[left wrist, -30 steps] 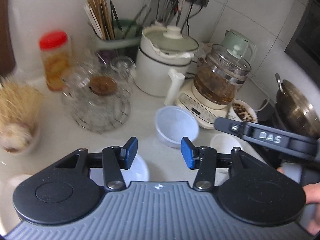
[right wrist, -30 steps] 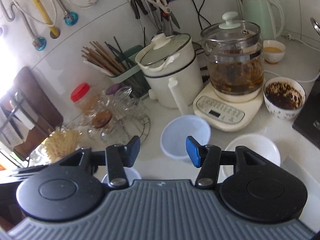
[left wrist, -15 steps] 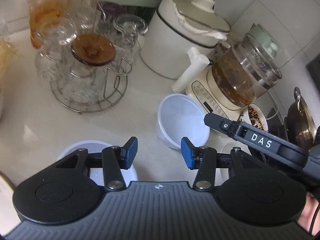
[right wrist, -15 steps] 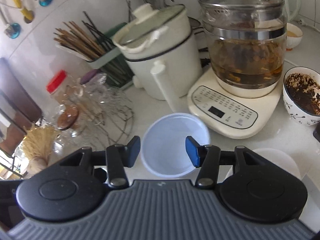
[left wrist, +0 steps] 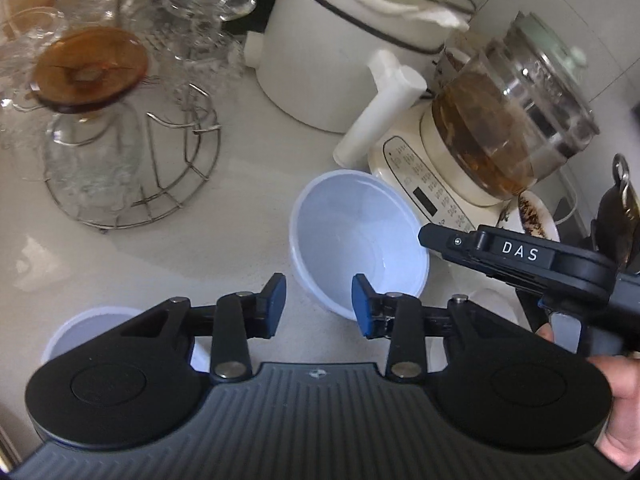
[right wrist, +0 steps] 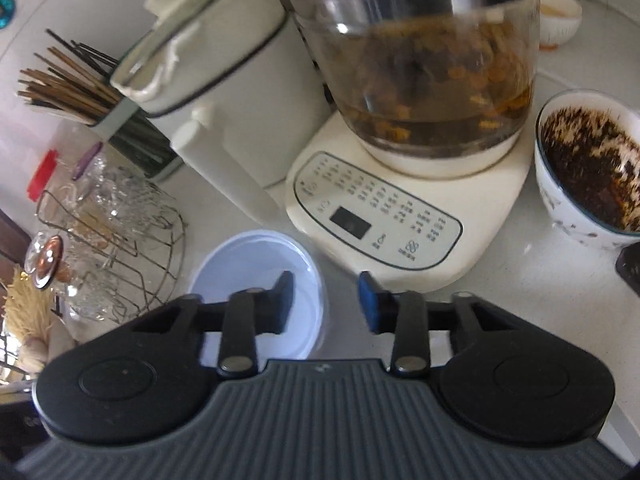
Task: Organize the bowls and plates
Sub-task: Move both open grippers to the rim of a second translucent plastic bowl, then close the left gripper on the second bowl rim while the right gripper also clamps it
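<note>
We see a pale, glossy table (left wrist: 224, 216) set against white wall tiles, and it is crowded. A white plastic bowl (left wrist: 360, 236) sits in its middle, just in front of the cream base of a glass kettle (right wrist: 416, 64) full of brown brew. A second white bowl (left wrist: 80, 332) lies near the table's front edge, partly hidden under the left gripper (left wrist: 316, 306). The left gripper's fingers stand apart with only bare table between them; they have just been closing. The right gripper (right wrist: 326, 300) hangs over the middle bowl's rim, one finger above the bowl's inside and the other outside it, not pressing it; its fingers too have just been closing. A wire rack of glasses (left wrist: 132, 152), a white pot (left wrist: 340, 44) and a holder of chopsticks (right wrist: 68, 88) stand behind.
</note>
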Demonstrator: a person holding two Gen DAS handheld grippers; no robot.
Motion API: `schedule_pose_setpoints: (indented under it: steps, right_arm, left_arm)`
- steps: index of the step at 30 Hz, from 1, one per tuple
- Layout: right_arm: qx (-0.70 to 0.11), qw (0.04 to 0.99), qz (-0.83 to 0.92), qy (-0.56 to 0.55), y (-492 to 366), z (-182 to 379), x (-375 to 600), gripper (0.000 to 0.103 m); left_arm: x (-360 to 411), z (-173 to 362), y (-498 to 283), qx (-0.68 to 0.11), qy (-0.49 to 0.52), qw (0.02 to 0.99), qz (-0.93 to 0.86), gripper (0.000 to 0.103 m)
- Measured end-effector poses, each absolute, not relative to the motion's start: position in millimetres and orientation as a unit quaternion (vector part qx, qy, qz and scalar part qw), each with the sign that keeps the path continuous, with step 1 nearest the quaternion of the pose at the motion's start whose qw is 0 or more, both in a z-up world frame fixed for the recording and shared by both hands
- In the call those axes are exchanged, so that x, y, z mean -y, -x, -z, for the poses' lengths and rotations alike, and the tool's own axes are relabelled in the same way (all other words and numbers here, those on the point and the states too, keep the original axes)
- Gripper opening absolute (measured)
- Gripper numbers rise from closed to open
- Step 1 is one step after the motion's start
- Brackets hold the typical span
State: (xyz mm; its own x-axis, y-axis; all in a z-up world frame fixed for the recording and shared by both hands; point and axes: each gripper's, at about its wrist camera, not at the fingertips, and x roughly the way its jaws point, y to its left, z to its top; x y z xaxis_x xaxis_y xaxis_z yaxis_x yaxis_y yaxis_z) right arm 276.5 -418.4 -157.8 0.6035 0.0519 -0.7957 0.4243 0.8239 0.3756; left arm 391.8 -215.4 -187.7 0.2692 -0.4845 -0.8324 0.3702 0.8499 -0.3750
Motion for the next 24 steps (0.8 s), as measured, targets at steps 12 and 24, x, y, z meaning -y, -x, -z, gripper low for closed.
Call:
schedule_pose_setpoints:
  steps: [12, 24]
  right_arm:
    - [-0.449, 0.840, 0.090, -0.290, -288.7, 175.4, 411.7, 0.023]
    - [-0.445, 0.845, 0.093, -0.282, -290.8, 170.3, 404.7, 0.012]
  left_arm:
    - [217.6, 211.7, -411.5, -0.569, 0.078, 0.782, 0.243, 0.017]
    - [206.0, 204.0, -408.0, -0.559, 0.084, 0.787, 0.246, 0.012]
